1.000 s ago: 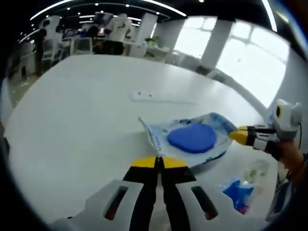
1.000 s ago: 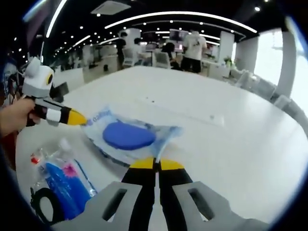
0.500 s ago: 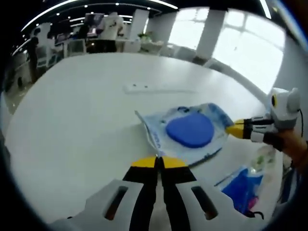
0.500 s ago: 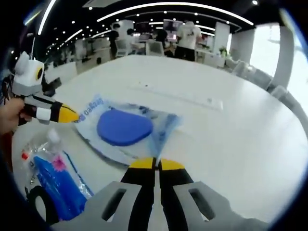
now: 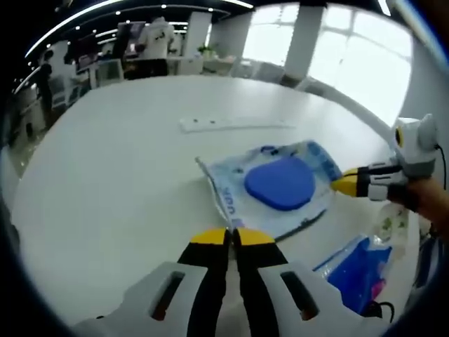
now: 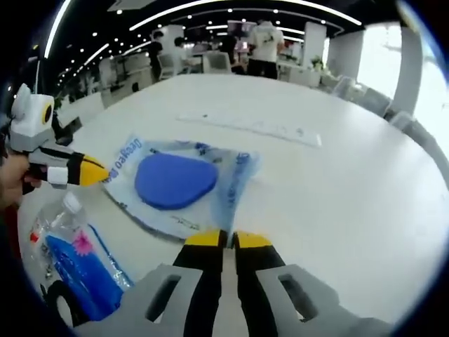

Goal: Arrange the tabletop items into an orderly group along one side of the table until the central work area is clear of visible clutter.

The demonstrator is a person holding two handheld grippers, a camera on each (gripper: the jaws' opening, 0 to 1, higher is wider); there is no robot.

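A clear plastic pouch with blue print and a flat blue pad inside (image 5: 280,184) (image 6: 175,181) lies flat on the white table (image 5: 105,182). My left gripper (image 5: 232,234) is at the pouch's near edge, its jaws closed on the film. In the right gripper view it comes in from the left (image 6: 90,173), its yellow tip on the pouch's printed end. My right gripper (image 6: 226,239) sits at the opposite edge with a narrow dark gap between its jaws. The left gripper view has it at the right (image 5: 345,184), touching the pouch.
A second clear bag with a blue item, a pink tag and a small bottle (image 6: 77,267) (image 5: 359,270) lies near the table edge, beside a black cable (image 6: 59,303). A long white strip (image 5: 235,125) (image 6: 252,128) lies farther out. Desks and people stand in the background.
The pouch has come down and now lies flatter on the table. The right gripper's jaws have parted slightly. Both views have shifted a little with the hands.
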